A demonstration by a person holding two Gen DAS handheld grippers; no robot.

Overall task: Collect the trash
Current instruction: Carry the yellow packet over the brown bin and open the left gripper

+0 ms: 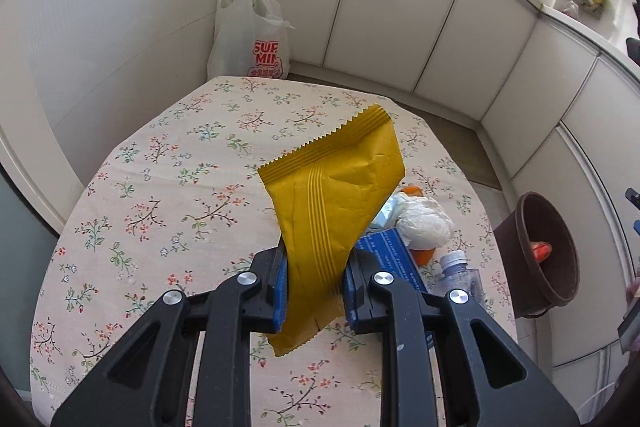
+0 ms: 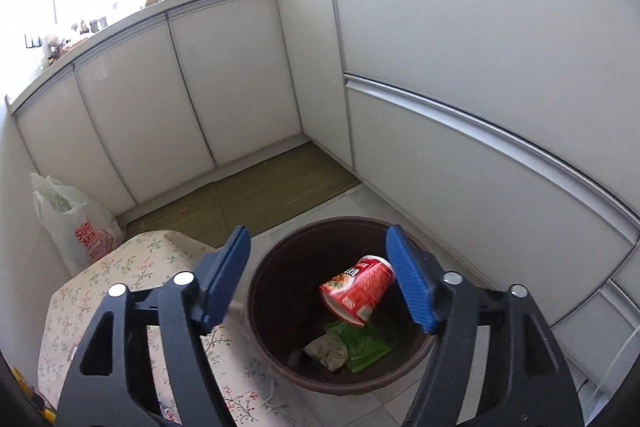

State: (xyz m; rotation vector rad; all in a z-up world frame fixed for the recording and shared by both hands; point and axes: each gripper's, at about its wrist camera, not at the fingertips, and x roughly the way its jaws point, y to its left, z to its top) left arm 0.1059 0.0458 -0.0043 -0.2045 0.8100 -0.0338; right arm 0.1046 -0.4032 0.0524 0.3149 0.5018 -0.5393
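Left tool (image 1: 315, 291) clenched on a yellow wrapper (image 1: 334, 211), held above the flowered surface (image 1: 160, 211). Just right of it: blue box (image 1: 394, 255), clear bottle (image 1: 460, 271), crumpled tissue (image 1: 424, 223).

Right tool (image 2: 320, 279) released, jaws wide, above the brown bin (image 2: 272, 315). Red cup (image 2: 358, 291) between its fingers, inside the bin's mouth; contact unclear. Green wrappers (image 2: 366, 349) on the bin bottom.

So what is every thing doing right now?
Left tool: shut on the yellow wrapper.
Yellow wrapper: held up above the table.
Right tool: open, empty, above the bin.
Red cup: in the bin, on its side.
Bin: holds cup and scraps.
Bottle: lying on the table.
Tissue: crumpled.
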